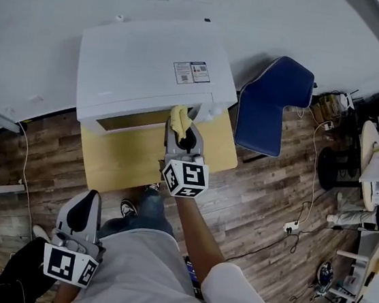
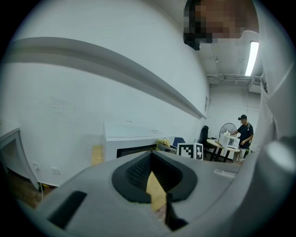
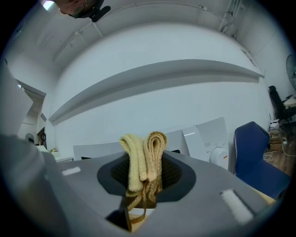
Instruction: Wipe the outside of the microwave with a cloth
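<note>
A white microwave (image 1: 152, 67) stands at the back of a small wooden table (image 1: 126, 164). My right gripper (image 1: 181, 127) reaches to the microwave's front right, near the control panel, and is shut on a folded yellow cloth (image 1: 178, 117). In the right gripper view the cloth (image 3: 143, 155) sticks up between the jaws of the right gripper (image 3: 145, 166), with the microwave's dial panel (image 3: 210, 141) just behind. My left gripper (image 1: 86, 213) hangs low beside my leg, shut and holding nothing. The left gripper view, past the left gripper (image 2: 150, 162), shows the microwave (image 2: 134, 139) from afar.
A blue chair (image 1: 274, 103) stands right of the table. Cables and a power strip (image 1: 291, 226) lie on the wood floor. A round table (image 1: 370, 163) with a person (image 2: 244, 134) and a fan (image 2: 228, 129) is far right. The white wall (image 1: 57, 1) is behind the microwave.
</note>
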The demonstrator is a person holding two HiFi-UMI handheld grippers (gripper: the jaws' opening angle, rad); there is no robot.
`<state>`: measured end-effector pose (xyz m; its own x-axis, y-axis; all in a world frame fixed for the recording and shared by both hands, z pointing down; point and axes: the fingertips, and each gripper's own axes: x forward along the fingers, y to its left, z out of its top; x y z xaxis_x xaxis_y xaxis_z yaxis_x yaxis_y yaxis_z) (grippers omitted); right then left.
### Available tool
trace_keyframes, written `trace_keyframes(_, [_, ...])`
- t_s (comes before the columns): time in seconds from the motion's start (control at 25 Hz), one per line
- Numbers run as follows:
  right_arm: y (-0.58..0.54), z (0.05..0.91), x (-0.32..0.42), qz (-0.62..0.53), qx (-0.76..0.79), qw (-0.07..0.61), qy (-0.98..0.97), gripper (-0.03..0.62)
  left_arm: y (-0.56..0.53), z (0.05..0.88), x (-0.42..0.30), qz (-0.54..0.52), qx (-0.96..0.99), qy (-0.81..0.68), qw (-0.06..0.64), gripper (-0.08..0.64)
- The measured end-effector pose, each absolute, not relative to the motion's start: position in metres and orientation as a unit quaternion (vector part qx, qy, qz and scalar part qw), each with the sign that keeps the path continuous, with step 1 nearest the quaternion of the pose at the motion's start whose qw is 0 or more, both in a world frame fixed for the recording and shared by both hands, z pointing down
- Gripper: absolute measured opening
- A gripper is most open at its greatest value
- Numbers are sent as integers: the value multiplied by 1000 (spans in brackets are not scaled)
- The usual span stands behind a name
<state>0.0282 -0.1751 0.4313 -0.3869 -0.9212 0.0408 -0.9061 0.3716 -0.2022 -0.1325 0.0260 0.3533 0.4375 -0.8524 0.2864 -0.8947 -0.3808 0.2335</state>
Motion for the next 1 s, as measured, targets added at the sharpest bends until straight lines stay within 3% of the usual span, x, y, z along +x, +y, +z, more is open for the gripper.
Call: trace_keyframes(1.0, [-154, 436, -43, -99, -524, 42, 845, 115, 64, 344, -170, 53, 823, -542, 160, -6])
